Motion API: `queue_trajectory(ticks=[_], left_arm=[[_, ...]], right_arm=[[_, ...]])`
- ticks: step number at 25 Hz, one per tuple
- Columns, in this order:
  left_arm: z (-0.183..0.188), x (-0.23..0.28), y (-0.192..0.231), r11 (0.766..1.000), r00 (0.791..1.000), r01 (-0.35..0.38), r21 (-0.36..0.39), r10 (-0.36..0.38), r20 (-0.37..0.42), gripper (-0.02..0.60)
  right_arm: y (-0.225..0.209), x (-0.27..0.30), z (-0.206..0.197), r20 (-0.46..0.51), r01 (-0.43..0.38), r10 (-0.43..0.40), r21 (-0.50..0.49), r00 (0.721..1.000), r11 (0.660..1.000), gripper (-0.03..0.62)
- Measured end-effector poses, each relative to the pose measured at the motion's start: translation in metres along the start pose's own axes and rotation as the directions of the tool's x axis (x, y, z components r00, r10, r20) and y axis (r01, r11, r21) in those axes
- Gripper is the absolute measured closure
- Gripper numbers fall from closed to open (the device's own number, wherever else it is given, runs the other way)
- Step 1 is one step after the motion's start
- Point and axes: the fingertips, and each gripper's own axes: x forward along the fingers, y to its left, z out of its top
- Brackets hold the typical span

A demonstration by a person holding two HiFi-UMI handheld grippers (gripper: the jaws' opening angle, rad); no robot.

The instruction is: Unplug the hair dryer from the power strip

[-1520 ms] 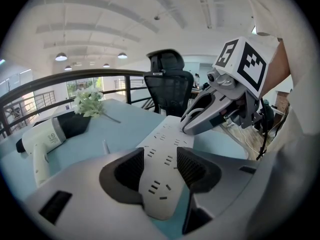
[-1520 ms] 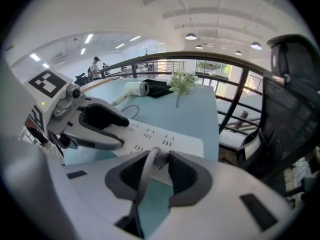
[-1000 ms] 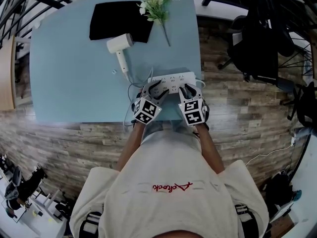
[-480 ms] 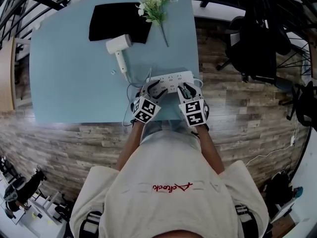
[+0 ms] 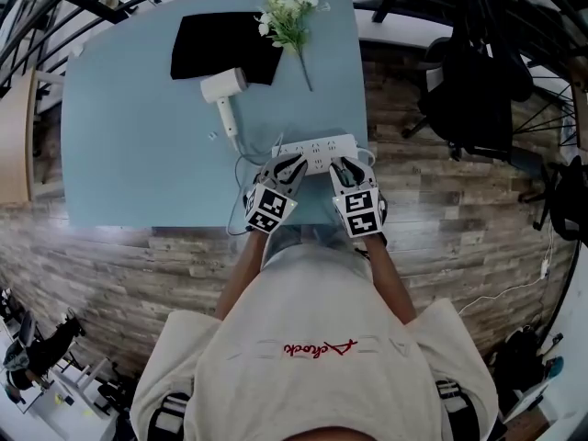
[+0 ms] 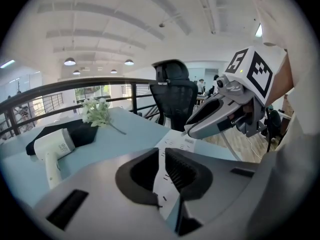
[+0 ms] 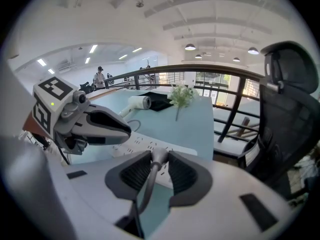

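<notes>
A white power strip (image 5: pixel 317 148) lies on the blue table (image 5: pixel 129 154) near its front edge. The white hair dryer (image 5: pixel 223 88) lies further back, and its cord (image 5: pixel 241 159) runs toward the strip. My right gripper (image 7: pixel 159 159) is shut on the grey plug (image 7: pixel 158 156) and its cord, at the strip's (image 7: pixel 135 146) right part. Whether the plug sits in a socket I cannot tell. My left gripper (image 6: pixel 161 156) hovers over the strip's (image 6: pixel 175 143) left end. Its jaws are closing to a narrow gap with nothing pressed between them.
A black cloth (image 5: pixel 225 44) and a spray of white flowers (image 5: pixel 289 12) lie at the table's back. A black office chair (image 5: pixel 469 81) stands on the wood floor to the right. A metal railing (image 7: pixel 210 71) runs behind the table.
The left gripper's jaws have drawn much closer together and it has lifted slightly off the strip's left end. The right gripper has stayed put on the plug.
</notes>
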Motion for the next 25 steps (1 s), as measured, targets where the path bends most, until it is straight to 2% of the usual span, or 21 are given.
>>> queue_trajectory(ticks=[1,3,10,17,25], left_arm=[[0.002,-0.002,-0.001,1.0,1.0,-0.004,-0.005,0.004,0.008,0.549],[0.004,-0.006,-0.004,1.0,1.0,-0.009,-0.014,0.009,0.02,0.561],[0.017,-0.018,-0.014,0.998,0.997,-0.055,-0.02,0.056,0.054,0.563],[0.046,-0.036,-0.023,0.993,0.987,-0.108,-0.052,0.114,0.114,0.563],[0.07,-0.05,-0.031,0.984,0.971,-0.174,-0.029,0.177,0.158,0.563]], right_arm=[[0.0,-0.002,0.001,0.008,0.0,0.0,-0.001,1.0,1.0,0.474],[-0.001,-0.006,0.002,0.024,-0.002,0.002,0.0,1.0,1.0,0.474],[0.0,-0.021,0.011,0.117,-0.015,0.017,-0.015,0.993,1.0,0.474],[-0.001,-0.047,0.021,0.199,-0.024,0.027,-0.019,0.98,1.0,0.474],[-0.007,-0.077,0.035,0.282,-0.028,0.038,-0.04,0.959,0.999,0.474]])
